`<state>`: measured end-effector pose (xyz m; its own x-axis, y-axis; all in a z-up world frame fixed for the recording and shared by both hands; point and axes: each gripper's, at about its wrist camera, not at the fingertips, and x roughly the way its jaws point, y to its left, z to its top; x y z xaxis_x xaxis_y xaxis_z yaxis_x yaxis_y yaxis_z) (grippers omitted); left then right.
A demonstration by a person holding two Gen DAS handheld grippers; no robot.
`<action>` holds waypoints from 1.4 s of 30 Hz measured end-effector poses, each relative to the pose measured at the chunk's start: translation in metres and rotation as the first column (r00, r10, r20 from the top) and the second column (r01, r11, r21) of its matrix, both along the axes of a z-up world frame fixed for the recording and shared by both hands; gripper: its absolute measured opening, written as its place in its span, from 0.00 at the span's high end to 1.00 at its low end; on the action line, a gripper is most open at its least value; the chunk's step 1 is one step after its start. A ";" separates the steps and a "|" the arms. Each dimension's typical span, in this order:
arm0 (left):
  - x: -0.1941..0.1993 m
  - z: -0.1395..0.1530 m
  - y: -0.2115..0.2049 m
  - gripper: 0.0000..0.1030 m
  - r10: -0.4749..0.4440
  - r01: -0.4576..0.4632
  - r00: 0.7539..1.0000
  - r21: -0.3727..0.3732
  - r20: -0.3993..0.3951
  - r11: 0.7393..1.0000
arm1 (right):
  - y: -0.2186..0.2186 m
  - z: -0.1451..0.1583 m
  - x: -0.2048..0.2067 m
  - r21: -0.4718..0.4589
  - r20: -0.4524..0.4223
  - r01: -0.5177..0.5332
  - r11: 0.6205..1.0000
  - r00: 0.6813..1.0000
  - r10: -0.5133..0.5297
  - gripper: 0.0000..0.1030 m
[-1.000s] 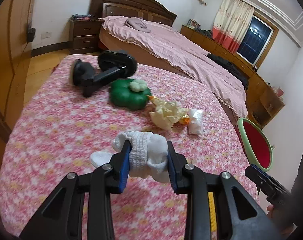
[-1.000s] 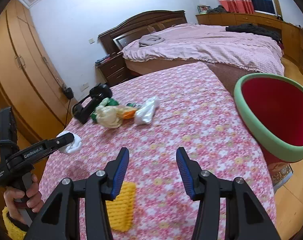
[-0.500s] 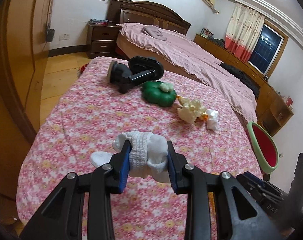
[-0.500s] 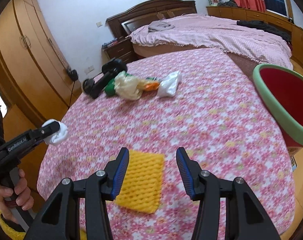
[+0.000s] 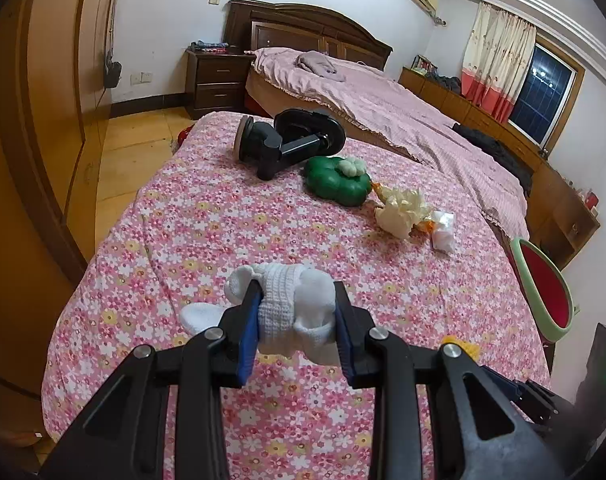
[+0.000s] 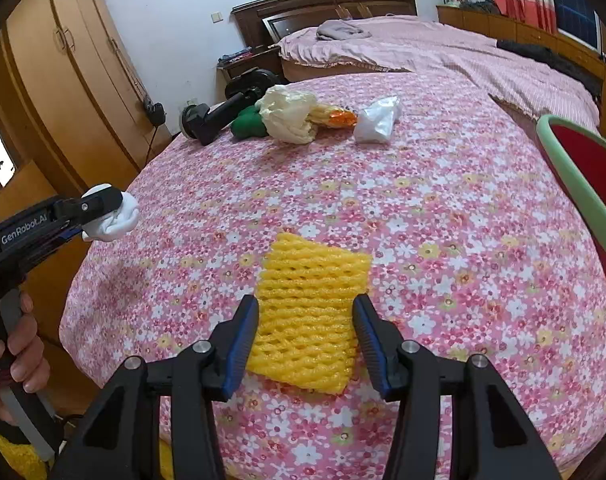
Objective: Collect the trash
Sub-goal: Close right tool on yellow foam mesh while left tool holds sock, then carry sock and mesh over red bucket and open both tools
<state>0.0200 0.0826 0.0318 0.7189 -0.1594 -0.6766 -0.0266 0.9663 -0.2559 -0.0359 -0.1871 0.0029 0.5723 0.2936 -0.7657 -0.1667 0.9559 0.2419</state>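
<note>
My left gripper [image 5: 297, 322] is shut on a white rolled sock [image 5: 291, 304], held above the near left part of the flowered table [image 5: 207, 232]; the sock [image 6: 115, 216] also shows in the right wrist view. My right gripper [image 6: 305, 340] is open, its jaws on either side of a yellow foam net [image 6: 309, 308] lying on the table [image 6: 443, 208]. A cream plastic bag [image 6: 289, 116], an orange wrapper [image 6: 337, 116] and a white plastic bag [image 6: 377, 122] lie farther back. The red bin with a green rim [image 6: 575, 184] stands at the table's right edge.
A black phone holder [image 5: 287, 140] and a green clover-shaped object [image 5: 337, 180] lie at the table's far end. A pink bed [image 5: 383, 100] stands behind, a nightstand [image 5: 213, 80] beside it, wooden wardrobes [image 6: 75, 80] on the left.
My left gripper has pulled back and up with the sock. My right gripper has drawn back toward the table's near edge until the yellow foam net lies between its open jaws.
</note>
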 end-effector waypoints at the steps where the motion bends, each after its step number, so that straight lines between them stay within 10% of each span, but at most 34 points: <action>1: 0.000 -0.001 0.000 0.68 0.000 0.000 1.000 0.000 -0.001 1.000 | 0.000 -0.001 0.000 0.000 -0.002 0.000 1.000 1.000 0.000 0.50; 18: 0.001 -0.001 -0.010 0.68 -0.023 0.023 1.000 0.000 -0.002 1.000 | -0.009 -0.001 0.001 -0.003 0.035 0.011 1.000 0.999 -0.011 0.88; 42: 0.012 0.027 -0.059 0.68 -0.158 0.157 0.986 0.024 0.043 0.987 | -0.074 0.069 -0.007 0.056 0.235 0.158 0.986 0.958 -0.166 0.89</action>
